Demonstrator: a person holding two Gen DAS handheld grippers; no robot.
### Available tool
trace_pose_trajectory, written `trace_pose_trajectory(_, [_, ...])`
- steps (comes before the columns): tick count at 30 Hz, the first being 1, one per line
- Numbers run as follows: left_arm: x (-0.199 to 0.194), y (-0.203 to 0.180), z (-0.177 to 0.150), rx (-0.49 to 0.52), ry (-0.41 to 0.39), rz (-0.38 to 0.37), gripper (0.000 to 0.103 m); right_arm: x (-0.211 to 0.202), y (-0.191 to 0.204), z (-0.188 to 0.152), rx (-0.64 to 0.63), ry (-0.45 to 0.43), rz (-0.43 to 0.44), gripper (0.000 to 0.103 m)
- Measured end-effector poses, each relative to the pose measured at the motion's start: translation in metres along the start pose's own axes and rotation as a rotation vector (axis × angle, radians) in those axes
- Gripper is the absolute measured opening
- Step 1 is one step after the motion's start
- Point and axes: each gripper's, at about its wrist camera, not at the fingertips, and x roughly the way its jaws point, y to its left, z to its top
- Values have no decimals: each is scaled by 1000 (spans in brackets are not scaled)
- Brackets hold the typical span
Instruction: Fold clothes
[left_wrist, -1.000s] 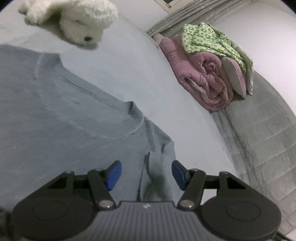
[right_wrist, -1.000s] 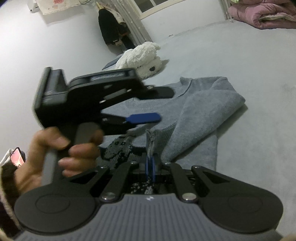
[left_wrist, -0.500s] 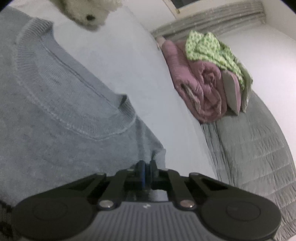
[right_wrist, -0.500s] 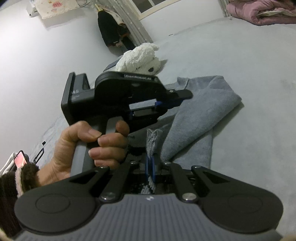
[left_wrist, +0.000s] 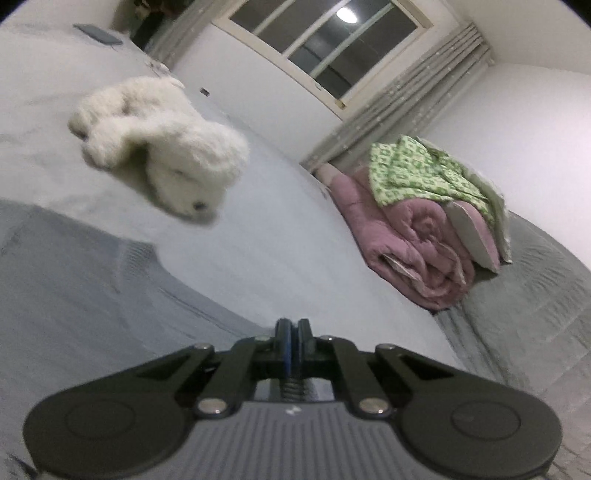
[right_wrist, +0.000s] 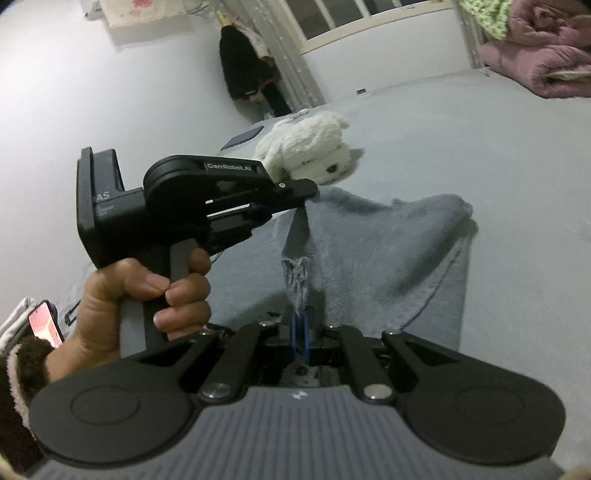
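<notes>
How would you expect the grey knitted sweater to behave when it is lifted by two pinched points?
Probably floppy: the grey sweater sags between the left gripper and right gripper. Likely light, since small pinches raise it. The knit may stretch.

Grey sweater (right_wrist: 388, 251), white plush toy (left_wrist: 166, 155), pink quilt (left_wrist: 417, 240), green-and-white checked cloth (left_wrist: 417, 173), blue-padded black tongs (right_wrist: 300, 325).

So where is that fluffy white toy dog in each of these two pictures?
Left wrist view: the white toy dog lies upper left on the bed, beyond the grey sweater.
Right wrist view: it sits near the top centre, just past the left gripper.
Shared landmark: the pink quilt, top right there.
</notes>
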Motion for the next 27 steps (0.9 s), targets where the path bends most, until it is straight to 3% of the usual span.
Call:
trace_pose_trajectory(10, [6, 32, 2, 46, 27, 124, 3, 43, 12, -10, -25, 110, -20, 7])
trace_pose_trajectory(15, [8, 39, -1, 59, 74, 163, 6, 45, 15, -10, -19, 154, -10, 21])
trace_pose_trajectory(17, [4, 39, -2, 58, 84, 165, 14, 39, 16, -8, -13, 161, 6, 44])
trace_pose_trajectory(20, [-6, 38, -4, 52, 99, 169, 24, 29, 15, -6, -5, 171, 19, 44])
trace_pose_trajectory(27, [-39, 26, -20, 53, 156, 161, 30, -7, -3, -17, 71, 216, 11, 44])
